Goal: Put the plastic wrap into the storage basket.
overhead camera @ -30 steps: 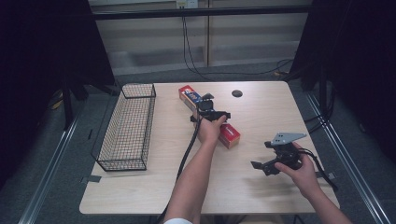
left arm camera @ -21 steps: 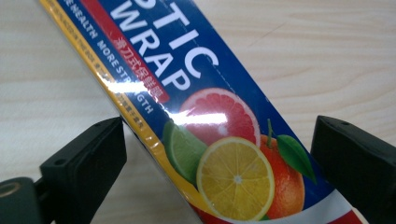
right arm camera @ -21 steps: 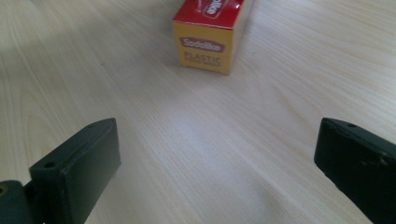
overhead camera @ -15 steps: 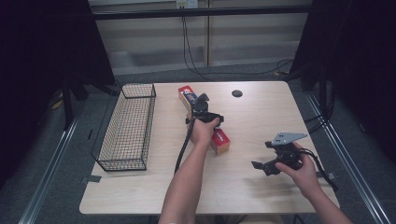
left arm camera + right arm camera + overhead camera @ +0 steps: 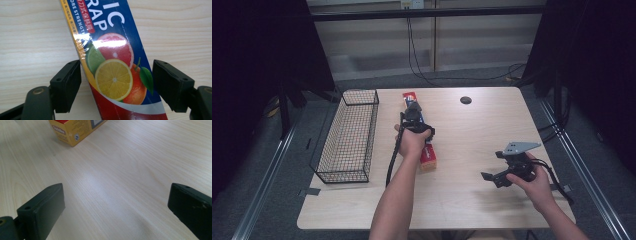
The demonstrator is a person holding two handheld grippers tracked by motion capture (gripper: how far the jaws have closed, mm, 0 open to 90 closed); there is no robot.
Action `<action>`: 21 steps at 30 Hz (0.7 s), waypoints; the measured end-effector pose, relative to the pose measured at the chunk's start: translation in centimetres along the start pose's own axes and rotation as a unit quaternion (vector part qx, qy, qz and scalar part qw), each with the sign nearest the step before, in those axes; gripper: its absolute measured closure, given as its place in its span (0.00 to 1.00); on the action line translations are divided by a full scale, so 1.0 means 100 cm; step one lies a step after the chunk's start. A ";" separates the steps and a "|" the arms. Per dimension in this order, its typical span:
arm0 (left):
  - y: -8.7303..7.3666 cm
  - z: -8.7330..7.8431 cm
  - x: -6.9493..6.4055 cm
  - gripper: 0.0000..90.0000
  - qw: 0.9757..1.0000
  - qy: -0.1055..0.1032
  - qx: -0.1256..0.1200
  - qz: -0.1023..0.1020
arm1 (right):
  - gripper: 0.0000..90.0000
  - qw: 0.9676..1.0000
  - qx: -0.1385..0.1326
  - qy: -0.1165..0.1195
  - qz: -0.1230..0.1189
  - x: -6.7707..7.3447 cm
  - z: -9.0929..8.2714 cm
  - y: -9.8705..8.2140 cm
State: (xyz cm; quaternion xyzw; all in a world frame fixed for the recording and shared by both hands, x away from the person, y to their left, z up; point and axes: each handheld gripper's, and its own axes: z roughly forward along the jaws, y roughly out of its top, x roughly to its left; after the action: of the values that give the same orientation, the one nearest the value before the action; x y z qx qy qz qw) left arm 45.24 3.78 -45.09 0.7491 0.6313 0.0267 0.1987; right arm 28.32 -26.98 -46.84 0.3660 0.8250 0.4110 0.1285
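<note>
A long box of plastic wrap [image 5: 428,159], red and blue with citrus fruit printed on it [image 5: 115,50], lies on the wooden table [image 5: 472,130] left of centre. My left gripper [image 5: 413,114] points down over its far half. Its jaws have just been closing and straddle the box [image 5: 116,80]: one pad meets the yellow edge, while a thin gap remains at the other. My right gripper [image 5: 492,166] hovers low at the near right with its jaws wide apart over bare wood [image 5: 116,207]. One yellow end of the box [image 5: 75,128] shows ahead of it.
A black wire basket [image 5: 352,135] stands along the table's left side. A small black disc [image 5: 465,100] lies near the far edge. A cable [image 5: 393,160] trails from the left gripper toward the front.
My left hand has shifted left, and the box's near end has swung left with it. The left jaws have narrowed around the box. The right hand has kept still.
</note>
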 end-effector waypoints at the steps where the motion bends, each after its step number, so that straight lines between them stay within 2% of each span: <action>1: 0.001 -0.001 0.001 0.28 1.000 0.002 0.000 -0.001 | 0.01 1.000 0.001 0.000 -0.001 0.000 0.000 0.000; 5: 0.006 -0.005 0.004 0.27 1.000 0.008 -0.015 0.001 | 0.01 1.000 0.000 0.000 0.000 -0.001 0.000 0.000; 9: 0.012 0.002 0.008 0.18 1.000 0.006 -0.001 -0.008 | 0.01 1.000 0.000 -0.001 0.000 -0.001 0.000 0.001; 13: 0.014 0.012 0.006 0.12 1.000 -0.001 -0.004 -0.012 | 0.01 1.000 0.000 0.000 0.003 -0.001 -0.001 0.001; 15: 0.015 0.016 0.004 0.09 1.000 0.007 -0.004 -0.007 | 0.01 1.000 -0.003 -0.001 0.000 -0.002 -0.001 0.001; 20: 0.016 0.020 0.001 0.02 1.000 0.003 -0.005 0.013 | 0.01 1.000 -0.003 0.000 -0.001 -0.002 -0.001 0.001; 21: 0.016 0.020 0.002 0.03 1.000 0.012 -0.001 0.018 | 0.01 1.000 -0.003 0.000 0.000 -0.002 -0.001 0.001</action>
State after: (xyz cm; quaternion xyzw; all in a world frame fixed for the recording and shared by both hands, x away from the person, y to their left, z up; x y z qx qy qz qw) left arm 47.33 3.22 -46.42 0.7597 0.6202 0.0398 0.1911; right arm 28.43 -27.12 -46.74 0.3651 0.8238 0.4139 0.1296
